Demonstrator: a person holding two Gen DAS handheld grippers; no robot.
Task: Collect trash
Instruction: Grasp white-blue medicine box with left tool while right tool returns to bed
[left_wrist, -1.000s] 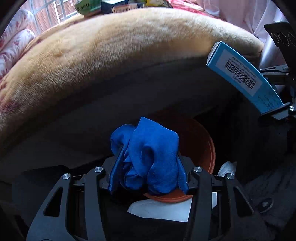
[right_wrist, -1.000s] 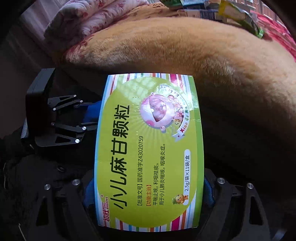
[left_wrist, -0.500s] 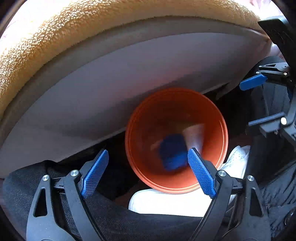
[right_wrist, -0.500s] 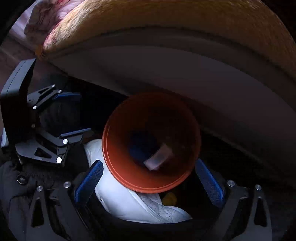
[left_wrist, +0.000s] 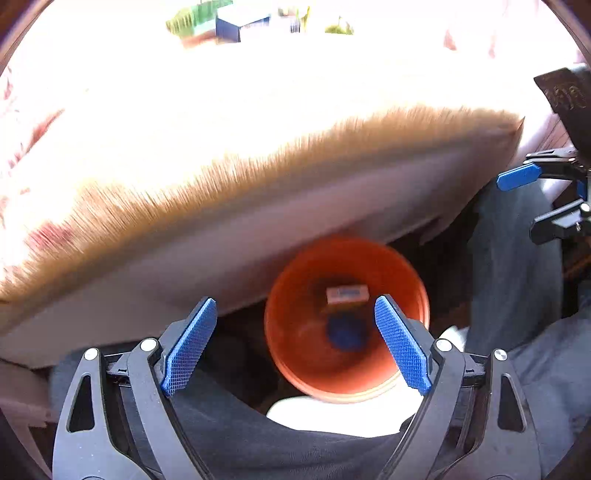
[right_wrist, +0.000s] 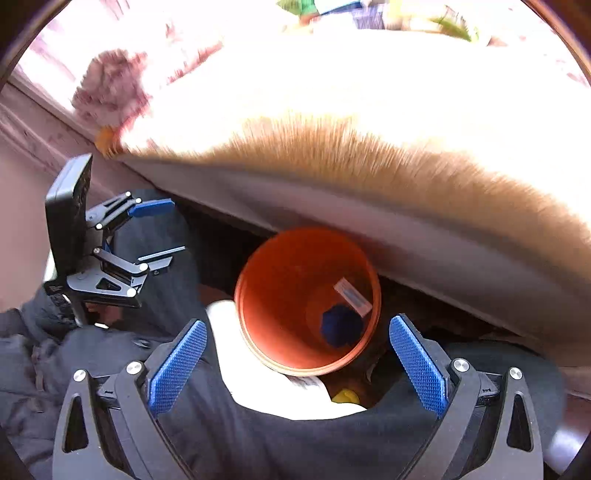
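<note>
An orange bin (left_wrist: 295, 354) (right_wrist: 269, 332) stands on the floor below the bed edge. At its bottom lie a crumpled blue glove (left_wrist: 347, 334) (right_wrist: 340, 326) and a small box (left_wrist: 347, 294) (right_wrist: 352, 296). My left gripper (left_wrist: 291, 343) is open and empty above the bin; it also shows at the left of the right wrist view (right_wrist: 157, 236). My right gripper (right_wrist: 295, 363) is open and empty above the bin; it also shows at the right edge of the left wrist view (left_wrist: 532, 199).
A bed with a tan fuzzy blanket (left_wrist: 221, 155) (right_wrist: 369, 147) fills the upper half. Several more packets (left_wrist: 236, 26) (right_wrist: 354, 13) lie on its far side. A white shoe (left_wrist: 340, 417) (right_wrist: 258, 384) and dark trouser legs (left_wrist: 517, 258) are beside the bin.
One second ago my left gripper held the blue glove and my right held the box. Both opened; the items fell into the bin. Both grippers have since lifted and tilted up.
</note>
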